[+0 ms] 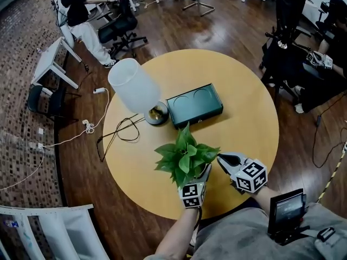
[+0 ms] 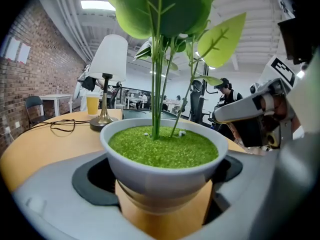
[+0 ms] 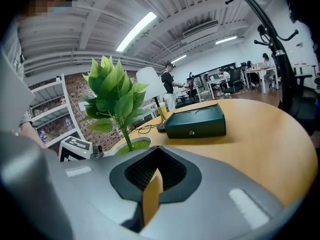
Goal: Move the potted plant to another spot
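The potted plant (image 1: 184, 156) stands at the near side of the round wooden table (image 1: 244, 118), its green leaves hiding the pot from above. In the left gripper view its white pot (image 2: 160, 169), topped with green grit, sits between the jaws with both pads against its sides. My left gripper (image 1: 199, 175) is shut on it from the near side. My right gripper (image 1: 221, 157) is just right of the plant, jaws together and empty, pointing toward the leaves. From the right gripper view the plant (image 3: 117, 94) is to the left of the shut right gripper (image 3: 152, 151).
A white-shaded lamp (image 1: 134, 85) and a dark green box (image 1: 194, 105) stand beyond the plant at mid-table. A black cable (image 1: 122, 129) loops over the table's left side. Office chairs and a seated person (image 1: 81, 15) are farther off. A dark device (image 1: 286, 213) lies on my lap.
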Demonstrator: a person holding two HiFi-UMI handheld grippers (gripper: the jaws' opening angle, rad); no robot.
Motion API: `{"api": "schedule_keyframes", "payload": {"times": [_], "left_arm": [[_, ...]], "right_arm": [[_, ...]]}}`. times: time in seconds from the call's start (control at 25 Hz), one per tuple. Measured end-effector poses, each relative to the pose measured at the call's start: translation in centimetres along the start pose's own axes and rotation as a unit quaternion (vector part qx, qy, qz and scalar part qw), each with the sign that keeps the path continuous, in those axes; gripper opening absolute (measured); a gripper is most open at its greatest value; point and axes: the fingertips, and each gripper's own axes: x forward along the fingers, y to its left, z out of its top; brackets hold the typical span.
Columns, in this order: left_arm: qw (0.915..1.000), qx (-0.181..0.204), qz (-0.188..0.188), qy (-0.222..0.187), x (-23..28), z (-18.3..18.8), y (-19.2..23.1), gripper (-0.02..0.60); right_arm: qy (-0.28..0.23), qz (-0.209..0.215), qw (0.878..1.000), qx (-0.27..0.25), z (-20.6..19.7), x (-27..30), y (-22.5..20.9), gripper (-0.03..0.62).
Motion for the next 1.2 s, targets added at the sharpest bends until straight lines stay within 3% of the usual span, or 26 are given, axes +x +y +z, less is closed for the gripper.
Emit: {"api": "schedule_keyframes", "payload": {"times": [1.2], "left_arm": [[0.9974, 0.068, -0.009, 0.022, -0.8, -4.5, -1.3, 0.522]], "right_arm": [[0.031, -0.002, 1.0, 0.005, -2.9, -0.5, -1.0, 0.0]]}}
